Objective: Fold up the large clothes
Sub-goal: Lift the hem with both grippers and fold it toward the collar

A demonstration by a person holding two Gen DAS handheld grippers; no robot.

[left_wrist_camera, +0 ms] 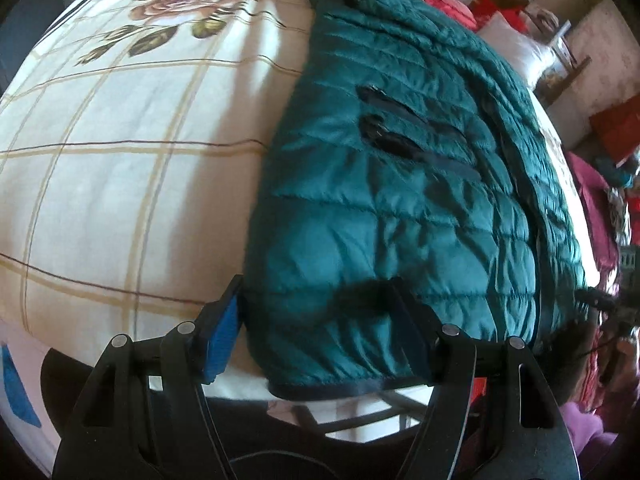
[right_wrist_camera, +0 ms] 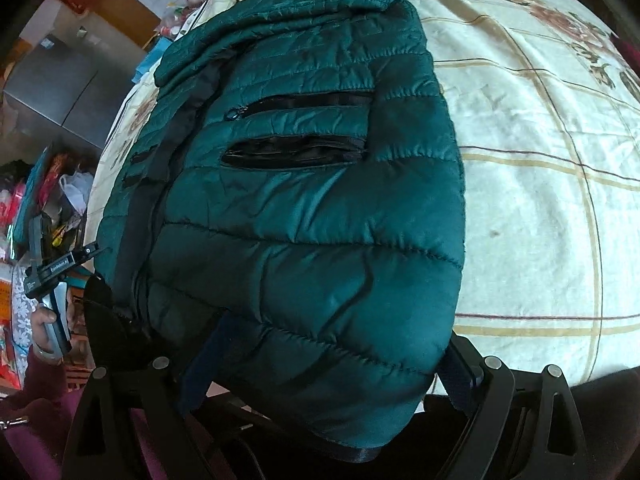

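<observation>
A dark green quilted puffer jacket (left_wrist_camera: 400, 184) lies on a bed, its hem hanging over the near edge; it also shows in the right wrist view (right_wrist_camera: 312, 208), with two black zip pockets. My left gripper (left_wrist_camera: 316, 312) is open, its fingers straddling the jacket's near left hem corner, one blue pad (left_wrist_camera: 220, 336) bare beside the cloth. My right gripper (right_wrist_camera: 332, 364) is open, its fingers on either side of the jacket's near right hem corner, which drapes between them. The left gripper also shows in a hand in the right wrist view (right_wrist_camera: 52, 276).
The bed sheet (left_wrist_camera: 120, 152) is cream with brown check lines and a rose print; it also shows in the right wrist view (right_wrist_camera: 540, 200). Red and pink cloth and clutter (left_wrist_camera: 600, 184) lie beyond the bed. A grey cabinet (right_wrist_camera: 56, 84) and bags stand at the left.
</observation>
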